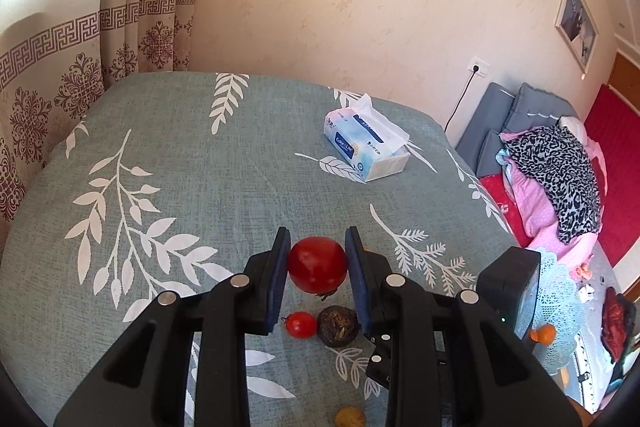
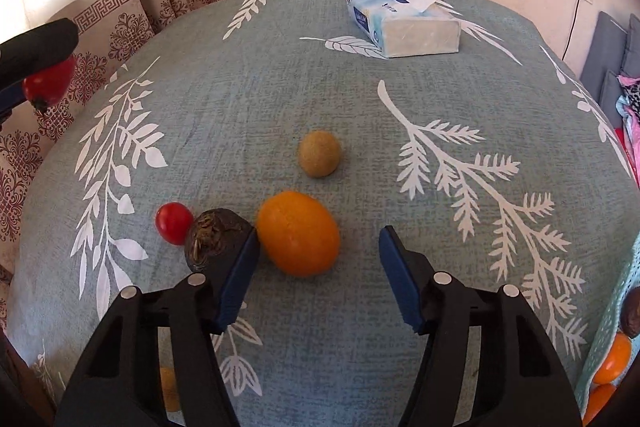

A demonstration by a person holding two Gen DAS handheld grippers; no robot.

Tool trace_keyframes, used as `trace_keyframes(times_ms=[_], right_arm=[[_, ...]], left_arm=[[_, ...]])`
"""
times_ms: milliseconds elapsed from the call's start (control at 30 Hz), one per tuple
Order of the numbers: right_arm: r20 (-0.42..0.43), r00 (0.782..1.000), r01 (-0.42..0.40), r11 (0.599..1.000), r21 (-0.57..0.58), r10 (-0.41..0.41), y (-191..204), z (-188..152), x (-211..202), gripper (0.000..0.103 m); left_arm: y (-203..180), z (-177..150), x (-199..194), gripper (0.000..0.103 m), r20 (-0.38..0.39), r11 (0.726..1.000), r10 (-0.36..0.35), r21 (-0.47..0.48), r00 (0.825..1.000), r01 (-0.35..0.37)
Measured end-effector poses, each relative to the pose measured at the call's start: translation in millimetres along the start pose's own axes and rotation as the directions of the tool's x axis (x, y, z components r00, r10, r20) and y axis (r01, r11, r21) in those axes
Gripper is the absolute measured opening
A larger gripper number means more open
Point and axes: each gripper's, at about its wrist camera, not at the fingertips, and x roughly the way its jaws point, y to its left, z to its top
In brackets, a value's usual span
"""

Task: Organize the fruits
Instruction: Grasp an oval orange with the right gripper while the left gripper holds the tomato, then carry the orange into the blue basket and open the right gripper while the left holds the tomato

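A large red fruit (image 1: 318, 264) is being pinched between the fingers of the left gripper (image 1: 318, 267) and held clear above the surface (image 2: 320, 99). The right gripper (image 2: 316, 275) is being held with fingers spread around an orange (image 2: 298, 238), not pressing it. A small tomato (image 2: 173, 223), a dark fruit (image 2: 214, 239) and a kiwi (image 2: 320, 154) are lying nearby.

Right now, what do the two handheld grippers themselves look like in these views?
Both match. The left gripper and the right gripper each have matte black plastic arms with cut-out slots, round silver pins at the joints, and flat dark blue pads lining the fingers. In the left view, a boxy black body with a tiny green light shows at the right. No hands, sleeves or cables on them appear.
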Motion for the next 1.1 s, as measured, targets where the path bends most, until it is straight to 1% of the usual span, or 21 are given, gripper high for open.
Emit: trace_keyframes(times_ms=[67,167,200,233,267,367,467,667,900,1100], right_arm=[[0.003,1.000,0.002,1.000,-0.006,-0.002,1,2,2,0.062],[0.005,1.000,0.004,1.000,-0.018,-0.004,2,4,4,0.055],[0.004,1.000,-0.001,1.000,-0.021,0.002,3,4,4,0.050],[0.003,1.000,-0.010,1.000,-0.023,0.010,4,4,3,0.041],[0.001,1.000,-0.016,1.000,-0.026,0.016,6,4,1,0.040],[0.007,1.000,-0.003,0.999,-0.032,0.004,9,2,-5,0.040],[0.031,1.000,0.005,1.000,-0.014,-0.004,5,-1,-18,0.040],[0.101,0.994,0.025,0.999,0.043,-0.030,-13,-4,-61,0.040],[0.179,0.979,0.074,0.988,0.136,-0.098,-46,-19,-116,0.040],[0.194,0.963,0.138,0.961,0.241,-0.187,-87,-46,-150,0.040]], left_arm=[[0,0,0,0.029,-0.001,1.000,-0.001,-0.001,1.000,0.001],[0,0,0,0.029,-0.003,1.000,-0.001,-0.002,1.000,0.001],[0,0,0,0.029,-0.003,1.000,-0.002,-0.002,1.000,0.002],[-1,-1,0,0.029,-0.001,1.000,-0.003,-0.001,1.000,0.003],[-1,-1,-1,0.029,0.000,1.000,-0.004,0.001,1.000,0.004],[-2,-1,-1,0.029,0.002,1.000,-0.006,0.004,1.000,0.006],[-2,-1,-1,0.029,0.002,1.000,-0.007,0.004,1.000,0.007],[-3,-2,-1,0.029,0.000,1.000,-0.011,0.005,1.000,0.011],[-13,-5,-1,0.029,-0.004,0.999,-0.020,0.028,1.000,0.020],[-24,-9,-3,0.029,-0.004,0.998,-0.026,0.053,1.000,0.027]])
